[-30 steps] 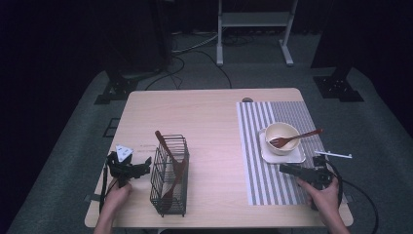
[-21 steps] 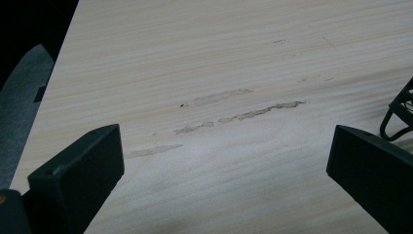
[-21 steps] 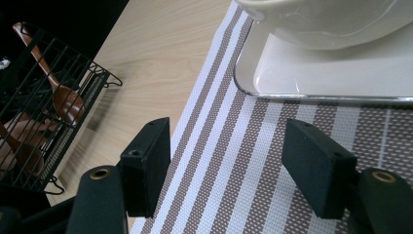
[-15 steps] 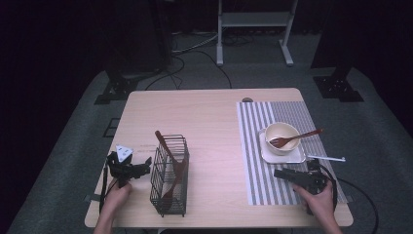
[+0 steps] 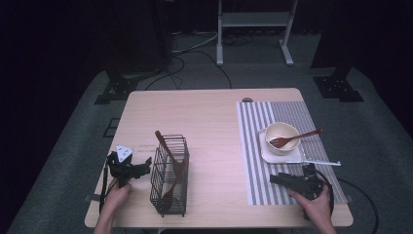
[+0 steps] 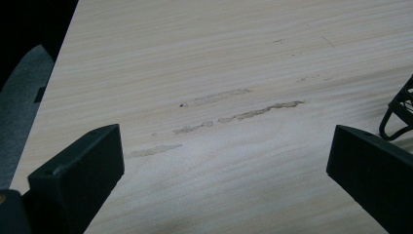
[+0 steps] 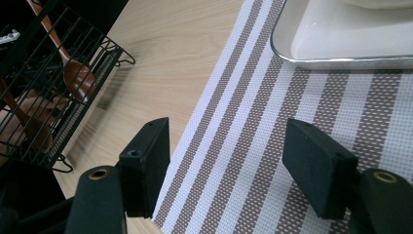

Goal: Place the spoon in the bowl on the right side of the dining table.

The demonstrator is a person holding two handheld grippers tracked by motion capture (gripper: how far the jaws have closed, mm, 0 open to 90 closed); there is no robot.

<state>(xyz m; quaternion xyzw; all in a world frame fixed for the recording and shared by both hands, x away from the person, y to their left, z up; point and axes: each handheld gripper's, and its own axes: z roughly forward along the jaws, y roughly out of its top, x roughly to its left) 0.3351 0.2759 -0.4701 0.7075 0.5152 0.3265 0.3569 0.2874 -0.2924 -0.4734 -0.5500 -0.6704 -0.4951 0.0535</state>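
A black wire basket [image 5: 169, 175] stands at the table's front left and holds dark wooden utensils [image 5: 171, 163]. Just left of it my left gripper [image 5: 145, 165] stands open, pointing at the basket. Its jaws [image 6: 226, 146] frame bare wood, and a basket foot [image 6: 400, 111] shows at the right edge. My right gripper [image 5: 274, 179] is open low over the front of the striped placemat [image 5: 253, 146], aimed left. Its jaws [image 7: 226, 141] straddle the mat's stripes [image 7: 253, 146], with the basket [image 7: 53, 97] and a wooden spoon [image 7: 78, 78] beyond.
A cream bowl [image 5: 281, 134] with a wooden spoon [image 5: 297, 138] sits on a white plate [image 5: 275, 156] on the mat. A metal utensil [image 5: 321, 162] lies just in front of the plate. The plate's rim [image 7: 341, 44] is close ahead of the right gripper.
My right gripper has slid left along the front of the placemat, away from the metal utensil. The left gripper and basket have stayed put.
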